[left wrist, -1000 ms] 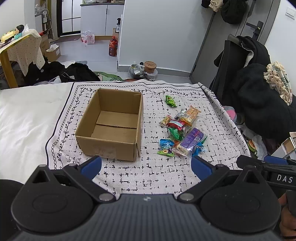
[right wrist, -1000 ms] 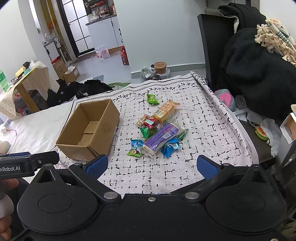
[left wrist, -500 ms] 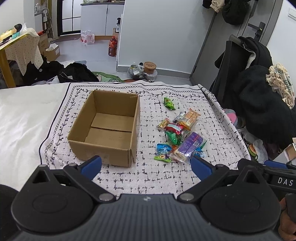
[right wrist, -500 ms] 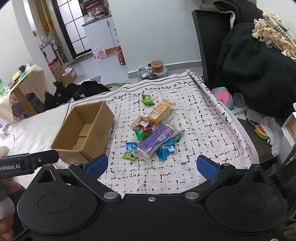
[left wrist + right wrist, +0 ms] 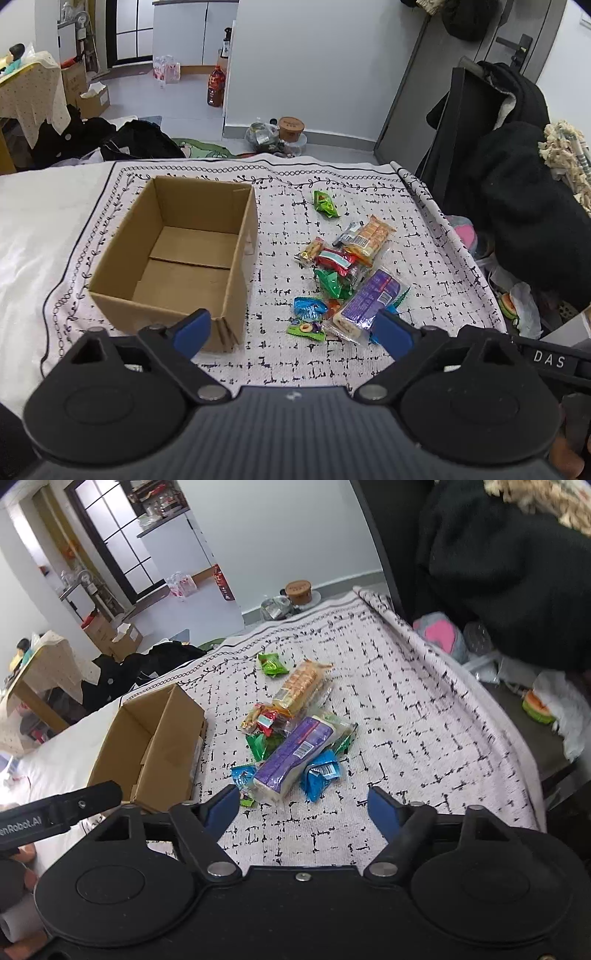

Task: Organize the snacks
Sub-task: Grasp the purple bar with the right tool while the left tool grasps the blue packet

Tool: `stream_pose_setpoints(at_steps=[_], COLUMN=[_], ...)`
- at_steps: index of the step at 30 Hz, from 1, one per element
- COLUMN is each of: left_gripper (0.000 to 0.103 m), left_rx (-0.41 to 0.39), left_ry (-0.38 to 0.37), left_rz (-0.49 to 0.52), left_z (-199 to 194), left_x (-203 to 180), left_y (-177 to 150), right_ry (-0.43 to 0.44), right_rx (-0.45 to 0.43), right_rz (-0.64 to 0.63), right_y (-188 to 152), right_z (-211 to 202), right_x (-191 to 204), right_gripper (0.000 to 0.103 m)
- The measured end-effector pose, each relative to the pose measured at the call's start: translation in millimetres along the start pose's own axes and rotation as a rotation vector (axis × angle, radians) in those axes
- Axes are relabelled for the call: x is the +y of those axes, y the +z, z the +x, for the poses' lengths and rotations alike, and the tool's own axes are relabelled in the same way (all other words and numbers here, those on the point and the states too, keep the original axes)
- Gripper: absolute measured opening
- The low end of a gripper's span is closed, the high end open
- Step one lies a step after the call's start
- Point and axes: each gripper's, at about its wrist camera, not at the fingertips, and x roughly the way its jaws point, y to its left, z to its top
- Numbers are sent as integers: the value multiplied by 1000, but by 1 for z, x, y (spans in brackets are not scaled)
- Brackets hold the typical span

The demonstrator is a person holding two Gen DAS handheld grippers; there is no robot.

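- The left gripper (image 5: 293, 330) hung with its blue fingers spread wide, holding nothing.
- The right gripper (image 5: 304, 808) was likewise wide open and empty, just short of the snack pile.
- The cardboard box (image 5: 177, 258) stood open on the patterned cloth (image 5: 424, 258), at about 10 o'clock in the left wrist view.
- The snack pile lay at 1 o'clock, just beside the box; its purple packet (image 5: 293, 753) lay nearest the right gripper, and a green packet (image 5: 325, 204) lay apart at 12 o'clock.

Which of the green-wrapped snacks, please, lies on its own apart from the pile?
The small green packet at the far end of the patterned cloth; the other green wrappers are tucked in the pile.
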Motion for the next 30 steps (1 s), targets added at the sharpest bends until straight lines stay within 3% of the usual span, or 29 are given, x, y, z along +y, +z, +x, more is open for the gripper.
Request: stream_pose_setpoints(at_steps=[12,18,30], left_gripper=[68,60,58], left_rx=[86,126,188], left_ry=[-2,3,0], left_rz=[-4,-10,-18], left_z=[62,90,144], left_x=[-9,-11,-15], left_y=[6,9,8], right_ry=[60,97,149], right_rx=[70,95,135], right_rz=[96,143,234], right_y=[14,18,26], right_z=[49,74,124], right_x=[-20,-26,-38], right_gripper=[55,50,41])
